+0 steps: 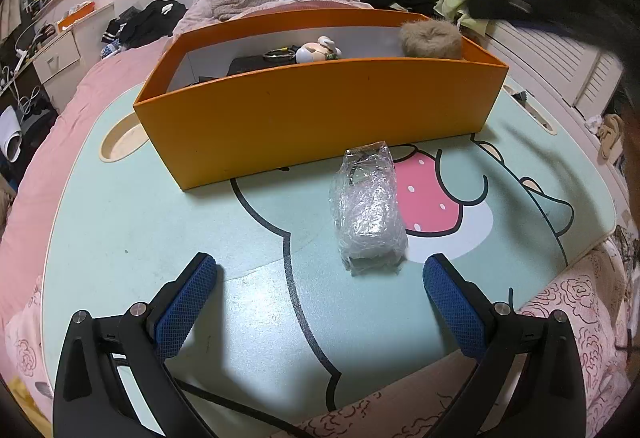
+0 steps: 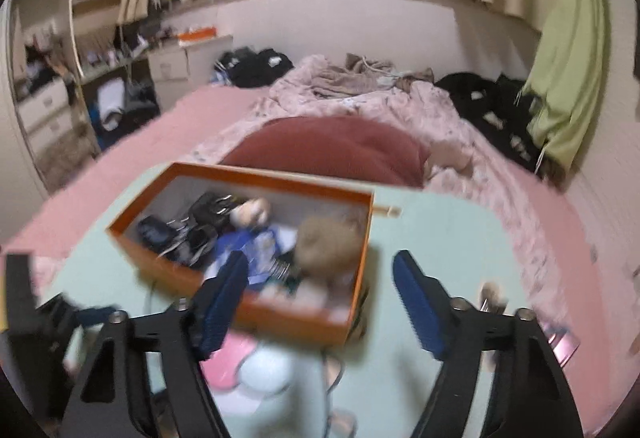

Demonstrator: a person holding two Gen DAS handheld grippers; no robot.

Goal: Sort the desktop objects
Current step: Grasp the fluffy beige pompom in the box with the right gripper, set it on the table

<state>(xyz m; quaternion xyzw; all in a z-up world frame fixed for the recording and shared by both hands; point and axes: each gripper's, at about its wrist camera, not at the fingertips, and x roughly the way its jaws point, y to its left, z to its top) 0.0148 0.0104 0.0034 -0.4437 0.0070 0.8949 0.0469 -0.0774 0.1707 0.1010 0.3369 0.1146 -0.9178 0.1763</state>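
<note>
The left gripper [image 1: 320, 278] hung low over the mint-green lap table printed with a cartoon face [image 1: 120, 217], its two black arms spread wide and the blue mesh-textured pads [image 1: 188, 302] holding nothing. Just ahead of it, nearer the right finger and touching neither, lay a small bundle wrapped in crinkled clear plastic film [image 1: 368, 209], lumpy and roughly cylindrical, resting on the table's smooth surface. Beyond the bundle stood a rectangular orange cardboard box with a white lining [image 1: 320, 117], its long wall facing the gripper; a fuzzy tan pompom [image 1: 430, 37], a small cream plush figure [image 1: 316, 51] and a metal ring [image 1: 276, 55] showed above its rim. In the blurred right wrist view, the right gripper [image 2: 320, 278] was also parted and empty, poised above the near edge of the same box [image 2: 168, 270], where dark items and the tan fluffy ball [image 2: 324, 242] lay jumbled.
</note>
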